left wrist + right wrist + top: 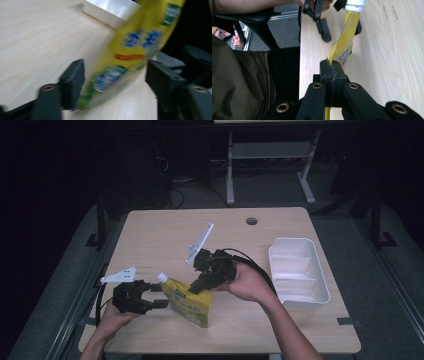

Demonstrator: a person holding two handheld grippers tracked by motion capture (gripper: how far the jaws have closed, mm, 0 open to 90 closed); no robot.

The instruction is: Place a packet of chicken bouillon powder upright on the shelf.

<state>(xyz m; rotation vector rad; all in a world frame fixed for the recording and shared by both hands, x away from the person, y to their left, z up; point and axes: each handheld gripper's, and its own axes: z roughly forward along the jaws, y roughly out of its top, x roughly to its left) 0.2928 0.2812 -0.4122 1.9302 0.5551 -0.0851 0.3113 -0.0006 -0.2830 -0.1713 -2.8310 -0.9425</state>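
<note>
A yellow refill pouch (189,301) with a white cap (162,277) stands on the table near the front edge. My right gripper (196,287) is shut on its top edge, and the right gripper view shows the jaws pinching the thin yellow pouch (342,47) below its white cap (355,5). My left gripper (159,296) sits just left of the pouch and is open. In the left gripper view the blurred pouch (130,57) lies between the two black fingers (72,82).
A white divided tray (298,270) stands at the right side of the wooden table (165,235). A round cable hole (251,221) is near the far edge. The tray's corner (110,11) appears beyond the pouch.
</note>
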